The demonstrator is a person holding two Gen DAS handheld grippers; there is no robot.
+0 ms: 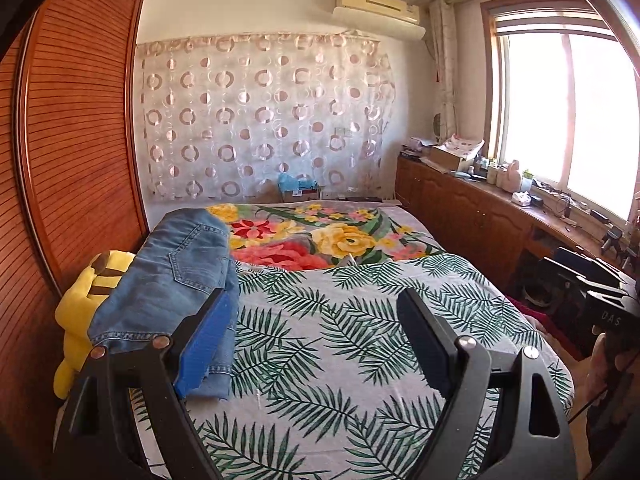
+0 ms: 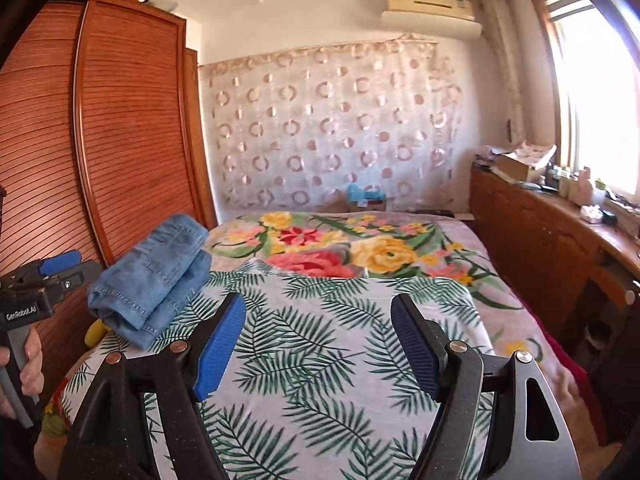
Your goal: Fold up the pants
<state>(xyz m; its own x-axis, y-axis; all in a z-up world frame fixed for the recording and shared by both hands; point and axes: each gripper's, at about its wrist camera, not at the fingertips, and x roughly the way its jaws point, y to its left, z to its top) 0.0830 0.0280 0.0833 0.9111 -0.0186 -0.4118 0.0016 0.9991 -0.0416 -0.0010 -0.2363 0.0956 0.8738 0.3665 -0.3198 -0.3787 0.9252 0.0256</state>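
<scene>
A folded pair of blue denim pants (image 1: 172,280) lies at the left edge of the bed, partly on a yellow plush toy (image 1: 86,304). In the right wrist view the pants (image 2: 154,280) form a compact stack left of the gripper. My left gripper (image 1: 314,312) is open above the leaf-print sheet (image 1: 340,328), its left finger overlapping the pants in the picture, with nothing between the pads. My right gripper (image 2: 318,322) is open too, over bare sheet and empty. The left gripper (image 2: 52,270) also shows at the far left of the right wrist view, held in a hand.
A floral blanket (image 1: 320,236) covers the far half of the bed. A slatted wooden wardrobe (image 1: 80,140) stands close on the left. A low wooden cabinet (image 1: 480,216) with clutter runs under the window on the right. A patterned curtain (image 1: 264,120) hangs on the far wall.
</scene>
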